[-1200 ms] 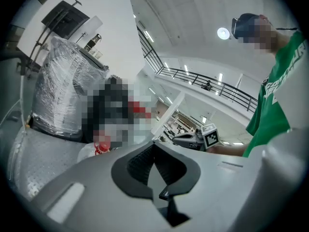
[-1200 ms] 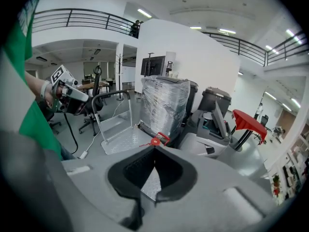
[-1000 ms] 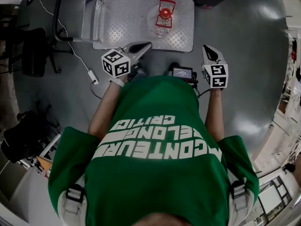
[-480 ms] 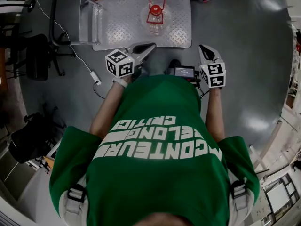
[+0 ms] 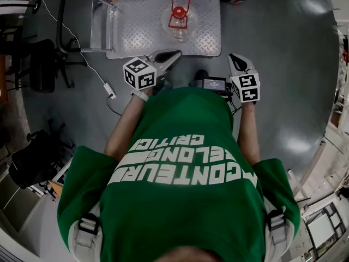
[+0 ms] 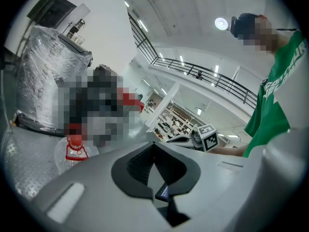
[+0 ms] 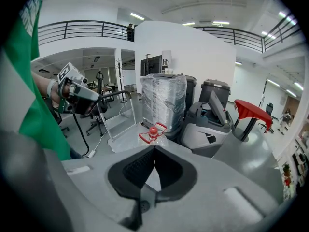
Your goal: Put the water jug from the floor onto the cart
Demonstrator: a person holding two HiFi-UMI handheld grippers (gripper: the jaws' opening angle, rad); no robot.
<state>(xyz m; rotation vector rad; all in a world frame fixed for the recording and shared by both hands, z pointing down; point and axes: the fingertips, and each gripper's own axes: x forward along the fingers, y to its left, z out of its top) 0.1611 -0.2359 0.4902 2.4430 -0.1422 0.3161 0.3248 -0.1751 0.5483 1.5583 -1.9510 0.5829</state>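
Left gripper (image 5: 175, 52) and right gripper (image 5: 235, 57) — jaws together (both empty).

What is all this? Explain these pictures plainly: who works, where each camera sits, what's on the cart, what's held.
No robot here: a person in a green shirt holds a two-jawed tool in each hand. The head view looks down from the person's head; the other two views ride on the tools, looking along their jaws. The left hand-held gripper and right hand-held gripper both have jaws together and hold nothing. Ahead, a flat metal cart stands on the grey floor. A clear water jug with a red cap stands on its deck, apart from both tools.
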